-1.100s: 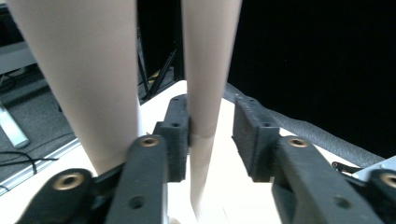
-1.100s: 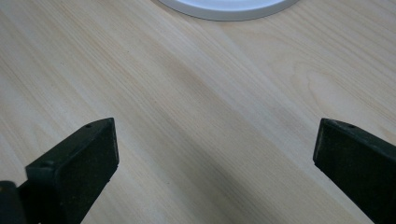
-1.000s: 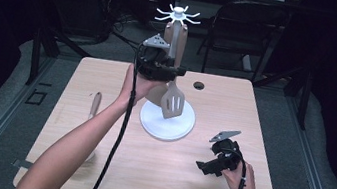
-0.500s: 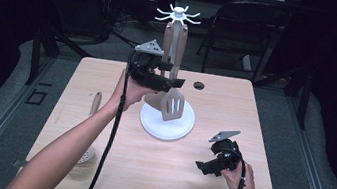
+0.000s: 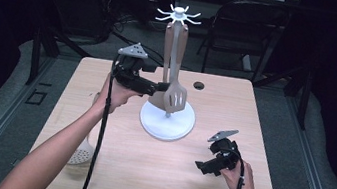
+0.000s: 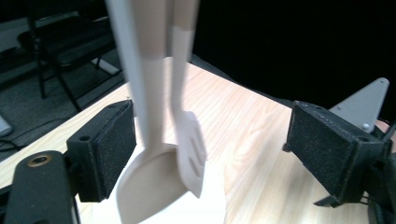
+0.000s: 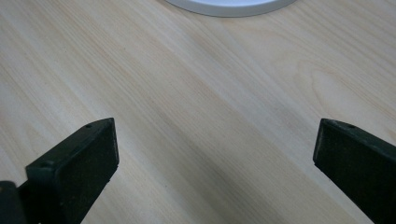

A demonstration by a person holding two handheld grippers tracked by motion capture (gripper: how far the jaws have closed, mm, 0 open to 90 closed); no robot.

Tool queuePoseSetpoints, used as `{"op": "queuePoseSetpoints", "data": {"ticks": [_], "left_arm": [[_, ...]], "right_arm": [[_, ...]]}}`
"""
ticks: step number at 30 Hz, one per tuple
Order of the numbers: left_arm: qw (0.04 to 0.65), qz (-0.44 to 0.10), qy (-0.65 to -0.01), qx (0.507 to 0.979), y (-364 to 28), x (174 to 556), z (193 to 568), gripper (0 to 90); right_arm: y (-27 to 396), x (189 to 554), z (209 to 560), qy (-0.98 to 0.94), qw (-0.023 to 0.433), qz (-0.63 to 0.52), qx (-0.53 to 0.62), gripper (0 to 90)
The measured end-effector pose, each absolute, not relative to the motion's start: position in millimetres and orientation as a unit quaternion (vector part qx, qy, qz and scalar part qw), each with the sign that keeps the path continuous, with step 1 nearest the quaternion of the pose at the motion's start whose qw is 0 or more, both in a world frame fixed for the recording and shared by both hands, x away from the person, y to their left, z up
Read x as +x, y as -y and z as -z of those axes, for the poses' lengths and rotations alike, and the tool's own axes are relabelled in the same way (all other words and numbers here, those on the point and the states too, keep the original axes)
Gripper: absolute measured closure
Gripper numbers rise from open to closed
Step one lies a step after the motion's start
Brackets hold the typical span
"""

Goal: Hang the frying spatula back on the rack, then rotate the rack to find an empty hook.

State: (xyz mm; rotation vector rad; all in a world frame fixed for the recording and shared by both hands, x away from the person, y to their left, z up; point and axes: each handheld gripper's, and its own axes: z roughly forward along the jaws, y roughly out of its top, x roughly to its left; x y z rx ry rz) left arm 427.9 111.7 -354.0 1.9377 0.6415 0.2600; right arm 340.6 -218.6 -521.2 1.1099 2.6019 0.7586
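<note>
A white stand [image 5: 166,122] with a ring of hooks [image 5: 178,14] on top is in the middle of the table. From the hooks hang a beige spoon [image 6: 149,186] and a slotted spatula [image 5: 176,98]. My left gripper [image 5: 157,87] is held level just left of them, its tips by their lower ends. Its jaws have just been opening and are wide; in the left gripper view both utensils hang between the pads [image 6: 109,149] without touching either. My right gripper [image 5: 203,166] rests low near the table's front right, open over bare wood [image 7: 215,154].
A perforated skimmer [image 5: 83,152] lies on the table at the front left, partly under my left forearm. A small dark hole [image 5: 199,85] marks the tabletop behind the stand. A chair [image 5: 247,30] stands beyond the far edge. The stand's base rim [image 7: 233,7] shows in the right gripper view.
My left gripper has drawn back to the left and a little down from the hanging utensils, and its jaws have spread. The utensils hang free. The right gripper has kept still.
</note>
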Motion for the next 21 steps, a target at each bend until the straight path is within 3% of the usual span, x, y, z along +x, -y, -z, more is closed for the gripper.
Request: {"op": "queuePoseSetpoints", "data": {"ticks": [16,21], "left_arm": [[0.528,-0.145,-0.306,0.778,-139.6,448.7,341.8,16.1],[0.542,-0.155,-0.295,0.771,-143.7,449.9,333.3,24.7]], "right_arm": [[220.9,337.5,519.7,-0.883,0.111,-0.252,0.379,0.0],[220.4,337.4,520.8,-0.886,0.111,-0.248,0.376,0.1]]}}
